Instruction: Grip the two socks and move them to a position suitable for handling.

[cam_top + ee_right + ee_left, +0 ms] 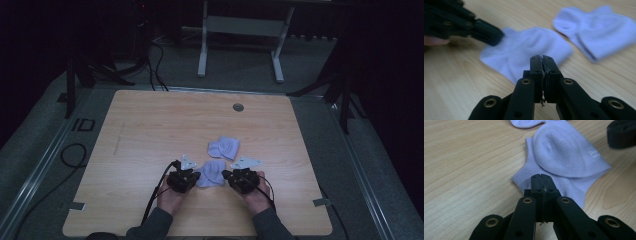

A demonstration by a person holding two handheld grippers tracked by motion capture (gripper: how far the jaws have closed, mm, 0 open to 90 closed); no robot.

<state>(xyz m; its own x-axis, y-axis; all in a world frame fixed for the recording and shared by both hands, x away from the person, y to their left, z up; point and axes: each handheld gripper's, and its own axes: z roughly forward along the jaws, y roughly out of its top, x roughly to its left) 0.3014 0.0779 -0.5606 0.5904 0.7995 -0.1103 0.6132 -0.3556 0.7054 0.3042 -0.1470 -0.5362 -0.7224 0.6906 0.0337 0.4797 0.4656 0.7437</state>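
On the light wooden table [150,130] we see two pale lilac ankle socks. The nearer sock [212,173] lies toward the person's edge, between the left black two-jaw gripper [196,177] and the right black two-jaw gripper [226,175], each at one of its sides. The farther sock [224,148] lies just behind it, slightly right. A small round grommet [238,107] sits farther back.

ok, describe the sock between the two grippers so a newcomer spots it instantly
On the wooden table, look near the front edge, between the left hand-held gripper and right hand-held gripper. The near sock lies there; the far sock sits beyond, away from both.
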